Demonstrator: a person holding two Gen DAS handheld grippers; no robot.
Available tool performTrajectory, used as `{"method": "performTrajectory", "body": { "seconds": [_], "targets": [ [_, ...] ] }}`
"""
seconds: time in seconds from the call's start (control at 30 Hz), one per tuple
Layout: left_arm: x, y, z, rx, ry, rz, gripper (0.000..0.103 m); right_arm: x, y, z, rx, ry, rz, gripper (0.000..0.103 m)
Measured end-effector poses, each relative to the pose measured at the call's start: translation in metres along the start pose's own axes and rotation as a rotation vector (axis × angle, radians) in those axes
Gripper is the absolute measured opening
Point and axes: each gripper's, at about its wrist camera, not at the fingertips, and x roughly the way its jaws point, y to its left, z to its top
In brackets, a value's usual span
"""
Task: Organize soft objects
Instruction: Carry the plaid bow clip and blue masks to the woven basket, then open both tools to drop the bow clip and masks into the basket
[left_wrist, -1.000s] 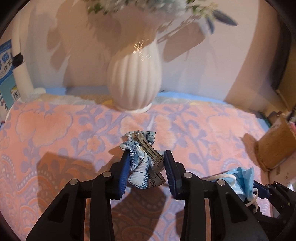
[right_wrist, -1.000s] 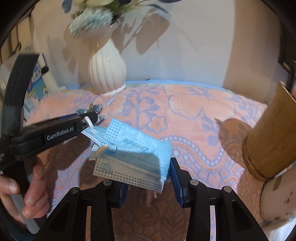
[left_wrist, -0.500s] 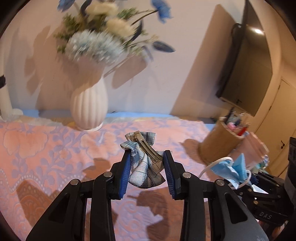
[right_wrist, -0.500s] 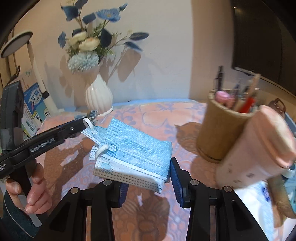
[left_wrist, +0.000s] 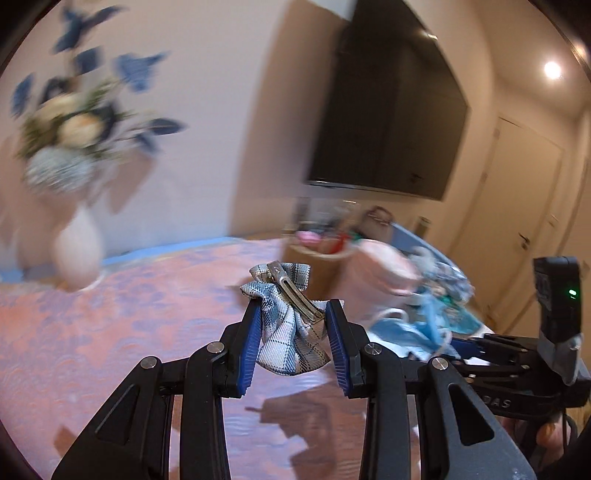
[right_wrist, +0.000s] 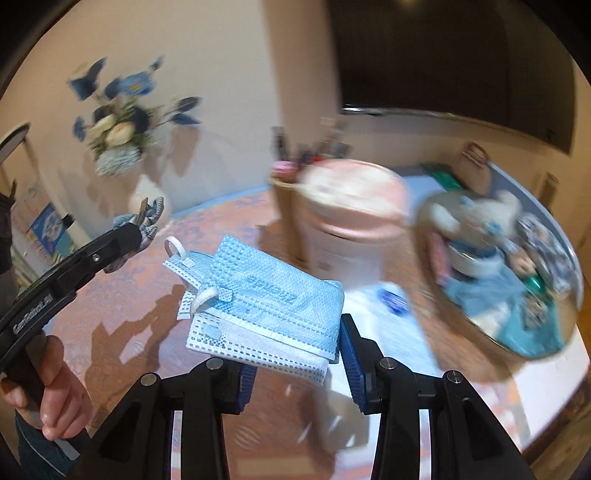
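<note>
My left gripper is shut on a blue-and-white plaid hair bow with a metal clip, held above the pink patterned tablecloth. My right gripper is shut on a folded stack of blue face masks, also held in the air. In the left wrist view the masks and the right gripper show at the lower right. In the right wrist view the bow and the left gripper show at the left. A round tray holding soft toys and cloths lies at the right.
A white vase with flowers stands at the back left. A wooden pen holder and a pink-lidded tub stand between the grippers and the tray. A dark screen hangs on the wall.
Both grippers have lifted and swung to the right with their loads. The vase has slid to the left of view; the tub and the toy tray have come into view.
</note>
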Motion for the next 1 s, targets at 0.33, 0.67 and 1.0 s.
{"method": "performTrajectory", "body": {
  "seconds": [0.33,0.67,1.0],
  "targets": [
    [0.035,-0.099,0.015,0.155,0.026,-0.162,0.032,-0.041,-0.082,-0.007,0.081,-0.054,-0.112,0.04],
    [0.085,-0.166,0.045,0.244,0.041,-0.222,0.032,-0.054,-0.155,0.019,0.166,-0.132,-0.241,0.04],
    [0.145,-0.201,0.051,0.294,0.101,-0.234,0.032,-0.019,-0.209,0.054,0.277,-0.099,-0.242,0.042]
  ]
}}
